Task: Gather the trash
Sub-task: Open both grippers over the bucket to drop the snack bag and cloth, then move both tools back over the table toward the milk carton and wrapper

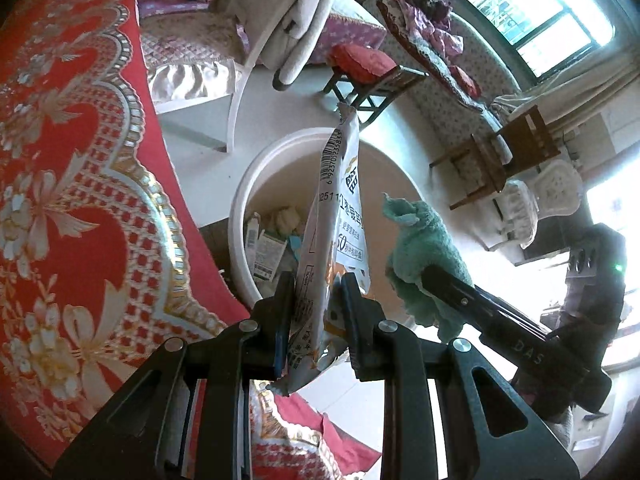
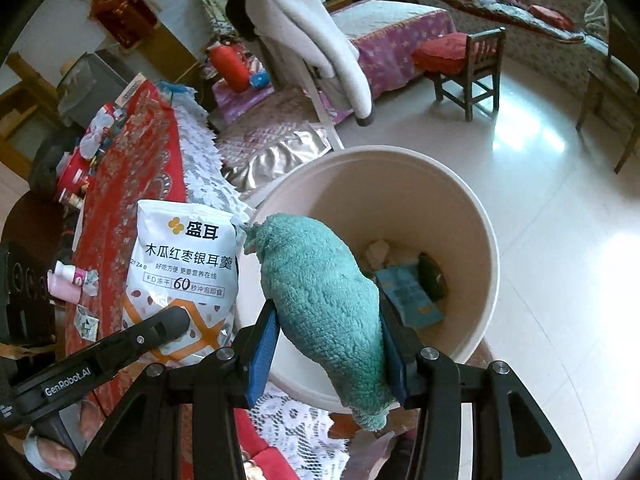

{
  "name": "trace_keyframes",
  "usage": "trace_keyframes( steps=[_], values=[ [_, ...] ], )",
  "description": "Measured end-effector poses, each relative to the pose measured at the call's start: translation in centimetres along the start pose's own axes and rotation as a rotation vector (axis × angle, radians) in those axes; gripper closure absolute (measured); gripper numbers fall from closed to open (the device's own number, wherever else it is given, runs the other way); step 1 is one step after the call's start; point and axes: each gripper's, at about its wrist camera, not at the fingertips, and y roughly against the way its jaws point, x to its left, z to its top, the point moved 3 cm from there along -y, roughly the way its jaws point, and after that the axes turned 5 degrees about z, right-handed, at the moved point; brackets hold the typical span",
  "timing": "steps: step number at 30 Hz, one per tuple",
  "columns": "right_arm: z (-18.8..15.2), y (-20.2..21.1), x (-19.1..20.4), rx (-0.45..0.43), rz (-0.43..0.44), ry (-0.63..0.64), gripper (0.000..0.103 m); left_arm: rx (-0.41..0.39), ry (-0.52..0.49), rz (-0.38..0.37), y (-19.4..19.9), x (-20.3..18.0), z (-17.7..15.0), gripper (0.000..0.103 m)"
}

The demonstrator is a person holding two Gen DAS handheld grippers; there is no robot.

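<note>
The left gripper [image 1: 316, 300] is clamped on a white printed snack pouch [image 1: 336, 208], held above a round white plastic bucket [image 1: 256, 184]. A teal fluffy cloth [image 2: 324, 300] is gripped by the right gripper [image 2: 326, 344], over the bucket rim.

Daylight floods through the barred window [image 1: 536, 12], glaring off the glossy pale tiled floor [image 2: 532, 140]; fisheye edges curve and darken.

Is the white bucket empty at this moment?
No, the white bucket already holds trash, including a blue packet and crumpled paper at its bottom.
</note>
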Motion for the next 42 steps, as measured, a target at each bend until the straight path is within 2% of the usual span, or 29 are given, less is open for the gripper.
trace_keyframes(
  steps=[28, 31, 35, 37, 39, 42],
  values=[
    [0.8, -3.0, -2.9, 0.081, -0.044, -0.03, 0.057, 0.051, 0.005, 0.078, -4.6, -1.5, -0.5, 0.082],
    [0.8, -3.2, -3.5, 0.091, -0.041, -0.053, 0.053, 0.058, 0.002, 0.087, -4.9, -1.6, -0.5, 0.081],
    [0.6, -3.3, -3.8, 0.099, -0.044, -0.061, 0.051, 0.056, -0.007, 0.078, -5.0, -1.7, -0.6, 0.077],
    [0.5, -3.3, -3.9, 0.107, -0.046, -0.062, 0.051, 0.058, -0.004, 0.078, -5.0, -1.7, -0.5, 0.07],
    [0.3, -3.3, -3.9, 0.113, -0.047, -0.064, 0.051, 0.054, 0.001, 0.075, -4.9, -1.6, -0.5, 0.059],
    [0.1, -3.3, -3.9, 0.119, -0.048, -0.066, 0.051, 0.045, -0.003, 0.08, -4.6, -1.4, -0.8, 0.055]
  ],
)
